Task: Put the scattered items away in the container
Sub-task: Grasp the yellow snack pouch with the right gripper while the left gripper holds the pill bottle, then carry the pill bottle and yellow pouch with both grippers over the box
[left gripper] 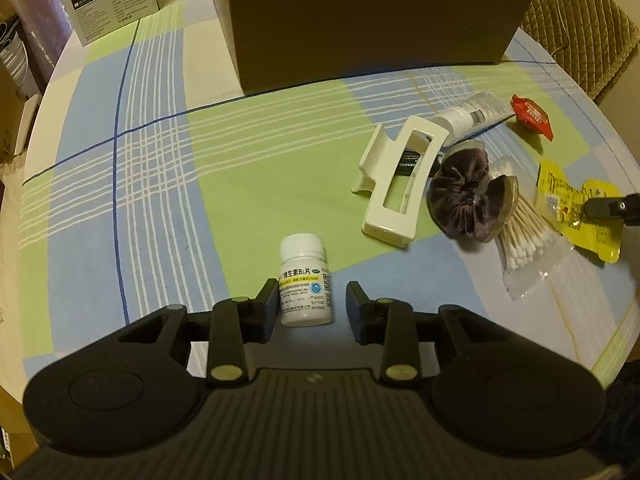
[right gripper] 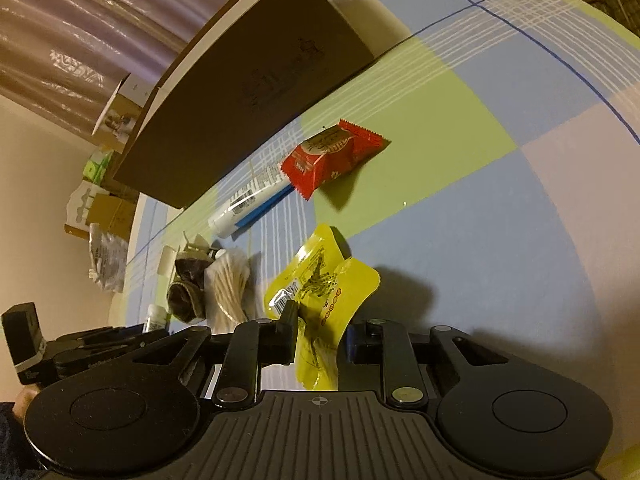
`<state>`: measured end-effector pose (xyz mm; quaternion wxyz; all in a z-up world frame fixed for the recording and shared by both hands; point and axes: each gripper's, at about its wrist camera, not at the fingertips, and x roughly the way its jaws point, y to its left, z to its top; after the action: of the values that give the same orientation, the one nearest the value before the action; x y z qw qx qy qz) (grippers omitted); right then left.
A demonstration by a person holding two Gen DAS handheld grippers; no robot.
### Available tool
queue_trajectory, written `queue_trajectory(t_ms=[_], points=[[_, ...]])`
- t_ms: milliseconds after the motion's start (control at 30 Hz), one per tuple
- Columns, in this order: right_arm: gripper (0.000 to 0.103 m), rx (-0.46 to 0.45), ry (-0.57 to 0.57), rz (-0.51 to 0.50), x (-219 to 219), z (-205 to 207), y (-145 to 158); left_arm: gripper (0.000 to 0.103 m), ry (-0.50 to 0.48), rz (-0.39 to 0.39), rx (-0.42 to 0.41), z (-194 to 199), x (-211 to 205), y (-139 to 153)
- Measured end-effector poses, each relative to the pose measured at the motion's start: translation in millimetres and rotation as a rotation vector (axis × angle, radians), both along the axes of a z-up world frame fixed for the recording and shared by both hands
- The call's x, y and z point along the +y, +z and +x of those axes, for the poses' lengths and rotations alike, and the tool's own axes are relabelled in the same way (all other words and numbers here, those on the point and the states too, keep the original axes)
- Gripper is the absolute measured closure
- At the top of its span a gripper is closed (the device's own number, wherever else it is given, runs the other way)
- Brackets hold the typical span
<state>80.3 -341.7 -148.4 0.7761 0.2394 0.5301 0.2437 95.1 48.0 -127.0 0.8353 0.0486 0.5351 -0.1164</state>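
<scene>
My left gripper (left gripper: 313, 300) jaws stand apart around the upright white pill bottle (left gripper: 305, 280), cap toward twelve o'clock; my right gripper (right gripper: 322, 338) straddles the crinkled yellow packet (right gripper: 320, 292), jaws apart.

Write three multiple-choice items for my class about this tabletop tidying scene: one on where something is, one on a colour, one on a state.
1. Where does the white pill bottle stand?
A. Inside the brown box
B. Between the left claw's fingers
C. On the hair clip

2. What colour is the snack packet beside the white tube?
A. Red
B. Green
C. Black

3. How is the left claw set?
A. Shut on the bottle
B. Open around the bottle
C. Shut on nothing

Answers:
1 B: a finger stands on each side of the bottle.
2 A: the red packet lies just past the tube's end.
3 B: a gap shows on the bottle's right side.
</scene>
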Motion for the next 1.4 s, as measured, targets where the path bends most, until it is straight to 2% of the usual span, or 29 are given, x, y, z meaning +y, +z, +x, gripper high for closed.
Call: queue_trajectory(t_ms=[100, 267, 300, 367, 600, 767, 1033, 1400], points=[[0.079, 0.01, -0.008, 0.007, -2.9, -1.8, 1.0, 0.068, 0.006, -0.01, 0.001, 0.4, -0.4, 0.0], [0.079, 0.025, -0.025, 0.029, -7.0, -3.9, 3.0, 0.068, 0.008, -0.004, -0.006, 4.4, -3.6, -0.3], [0.079, 0.027, -0.029, 0.032, -7.3, -4.2, 3.3, 0.069, 0.007, 0.002, -0.005, 5.5, -4.6, -0.3], [0.079, 0.04, -0.045, 0.05, -9.8, -4.4, 3.1, 0.08, 0.005, 0.021, -0.005, 6.3, -5.9, 0.0], [0.08, 0.072, -0.113, 0.122, -21.6, -2.9, 5.4, 0.081, -0.007, 0.039, 0.012, 0.0, -7.3, 4.1], [0.081, 0.081, -0.123, 0.137, -21.8, -0.3, 7.3, 0.081, -0.012, 0.035, -0.004, -5.3, -7.8, 12.7], [0.081, 0.092, -0.179, 0.245, -27.7, 1.8, 13.0, 0.081, -0.005, 0.019, -0.031, -9.9, -6.8, 26.9], [0.081, 0.048, -0.25, 0.364, -39.6, 20.0, 38.0, 0.081, -0.019, -0.028, -0.097, -1.2, -12.6, 57.1]])
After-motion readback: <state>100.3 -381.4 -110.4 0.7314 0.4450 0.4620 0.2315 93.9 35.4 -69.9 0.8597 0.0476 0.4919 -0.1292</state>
